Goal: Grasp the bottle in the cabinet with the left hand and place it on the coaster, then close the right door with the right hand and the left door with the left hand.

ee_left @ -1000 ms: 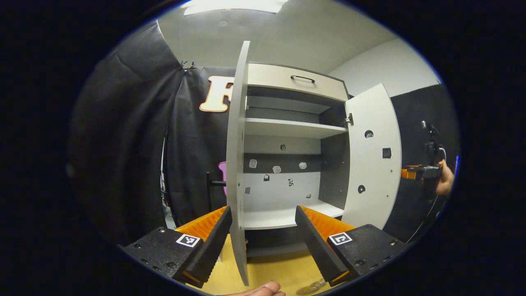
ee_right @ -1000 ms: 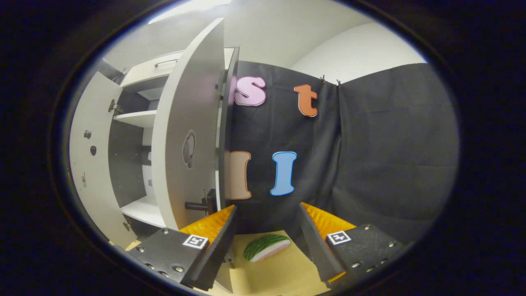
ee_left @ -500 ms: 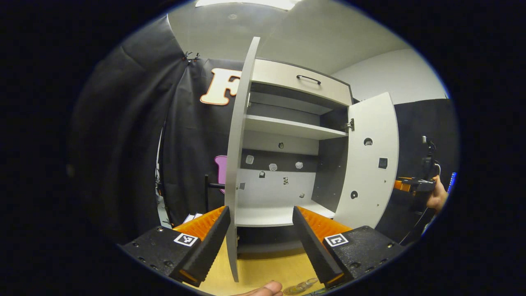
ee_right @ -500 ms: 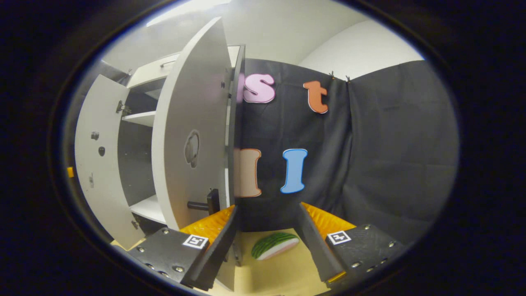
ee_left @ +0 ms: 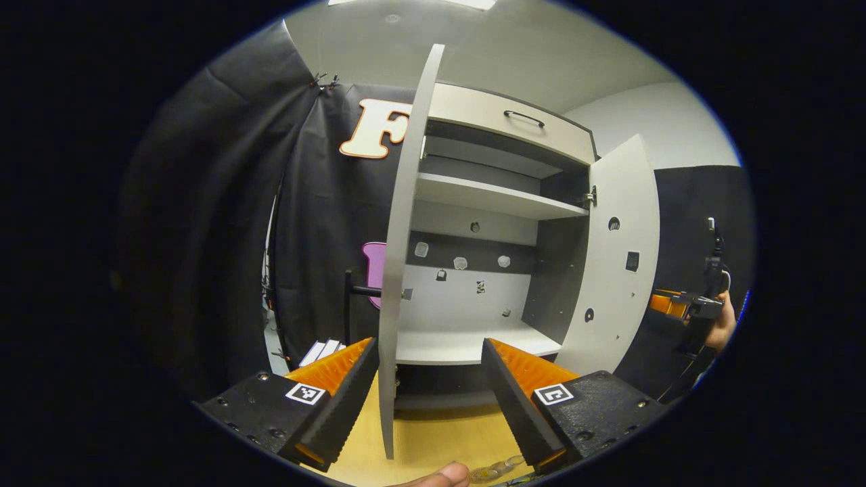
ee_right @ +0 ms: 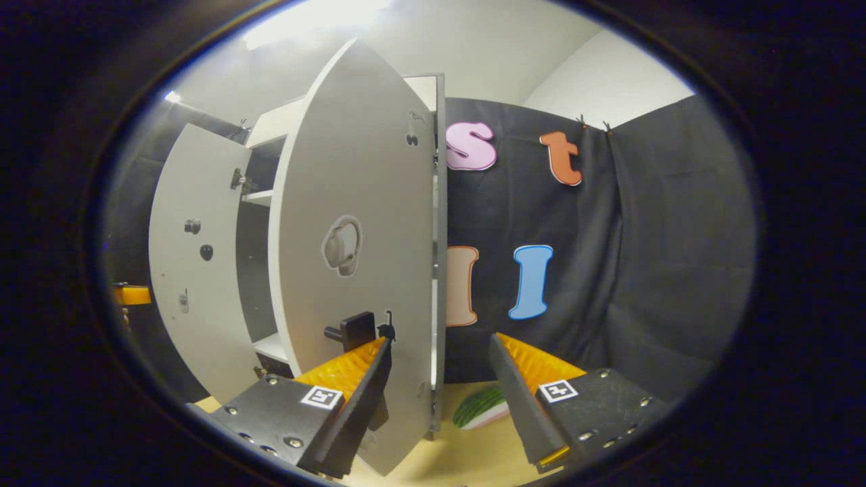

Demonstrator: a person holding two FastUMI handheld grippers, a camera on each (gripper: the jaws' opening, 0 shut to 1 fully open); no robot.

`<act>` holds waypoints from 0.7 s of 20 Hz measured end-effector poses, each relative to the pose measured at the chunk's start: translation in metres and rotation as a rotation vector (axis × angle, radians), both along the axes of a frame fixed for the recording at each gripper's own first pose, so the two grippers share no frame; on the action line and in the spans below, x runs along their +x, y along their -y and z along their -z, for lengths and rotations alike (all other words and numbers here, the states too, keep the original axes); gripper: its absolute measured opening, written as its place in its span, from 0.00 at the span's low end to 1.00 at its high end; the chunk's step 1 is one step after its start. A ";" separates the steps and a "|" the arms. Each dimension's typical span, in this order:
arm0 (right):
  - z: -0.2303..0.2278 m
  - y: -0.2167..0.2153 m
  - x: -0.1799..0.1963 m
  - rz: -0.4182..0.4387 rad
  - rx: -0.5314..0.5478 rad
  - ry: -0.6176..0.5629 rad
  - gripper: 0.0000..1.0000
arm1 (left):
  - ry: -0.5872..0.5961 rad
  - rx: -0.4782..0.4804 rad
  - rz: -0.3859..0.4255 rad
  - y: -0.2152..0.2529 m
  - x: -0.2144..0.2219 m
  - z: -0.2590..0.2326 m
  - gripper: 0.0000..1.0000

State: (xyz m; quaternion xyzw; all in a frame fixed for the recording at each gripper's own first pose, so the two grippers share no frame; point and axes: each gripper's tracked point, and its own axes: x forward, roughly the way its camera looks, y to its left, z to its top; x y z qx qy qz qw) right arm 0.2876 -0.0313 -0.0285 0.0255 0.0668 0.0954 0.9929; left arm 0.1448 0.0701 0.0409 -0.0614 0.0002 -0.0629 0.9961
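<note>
Fingers of left gripper (ee_left: 428, 399) spread, left door (ee_left: 399, 270) edge-on between them, untouched. Right gripper (ee_right: 440, 399) fingers spread behind right door (ee_right: 355, 270), partly swung. Bottle (ee_left: 497, 468) lies on table (ee_left: 446, 439) near left gripper.

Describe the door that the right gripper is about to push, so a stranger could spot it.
Find the white cabinet against the black cloth. Its right door stands half open beside the right gripper. Unlike the left door, it shows a black handle and a round recess.
</note>
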 end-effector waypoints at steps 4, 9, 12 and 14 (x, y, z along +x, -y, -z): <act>-0.001 -0.022 0.009 0.002 0.006 0.018 0.90 | -0.002 -0.010 -0.013 -0.011 -0.004 0.002 0.96; -0.019 -0.062 0.007 -0.037 0.089 0.076 0.84 | -0.002 0.011 -0.053 -0.046 -0.015 0.008 0.96; -0.001 -0.084 0.004 -0.074 0.077 0.004 0.93 | -0.006 0.016 -0.072 -0.071 -0.013 0.014 0.96; -0.005 -0.085 -0.007 -0.042 0.037 0.026 0.94 | -0.022 0.007 -0.086 -0.093 -0.012 0.017 0.96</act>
